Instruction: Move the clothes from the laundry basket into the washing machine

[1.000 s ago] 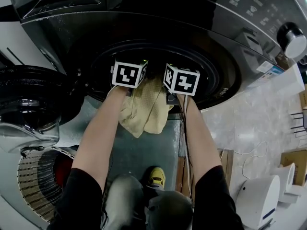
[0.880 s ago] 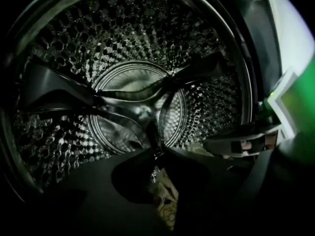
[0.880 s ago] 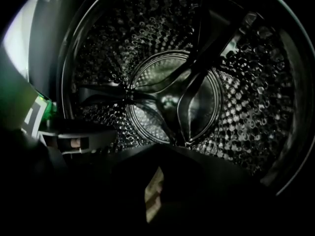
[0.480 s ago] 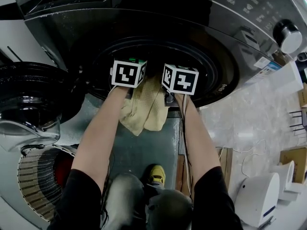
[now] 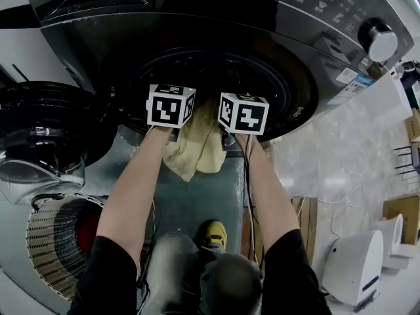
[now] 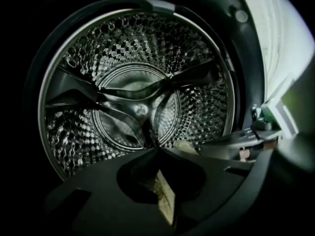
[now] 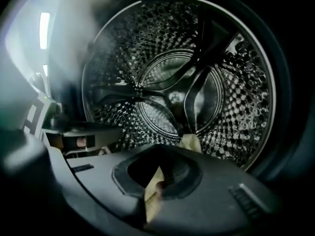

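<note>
The yellow cloth (image 5: 194, 147) is right at the mouth of the washing machine (image 5: 315, 25) and pinched at both upper corners. The left tongs (image 6: 158, 151) are clamped tight on a fold of it, and the right tongs (image 7: 170, 149) are closed on the other corner, with a scrap of yellow poking out past their tip. Neither pair is empty.

As for progress, the cloth is out of the laundry basket (image 5: 49, 241) and up at the opening, but it isn't in yet. Most of it hangs outside, below the rim. Both gripper views look straight into the drum (image 6: 138, 82), and it reads as bare metal, so this looks like the first piece going in. It has yet to be carried over the lip and let go. Something red (image 5: 88, 231) shows down in the basket at lower left — likely more to fetch, though I can't make out what it is.

The held edge runs side to side between the tongs, across the opening. The rest droops from that edge, so the long axis looks roughly up-and-down, with the free end toward the floor (image 5: 197, 202). The door (image 5: 39, 130) stands swung open on the left.
</note>
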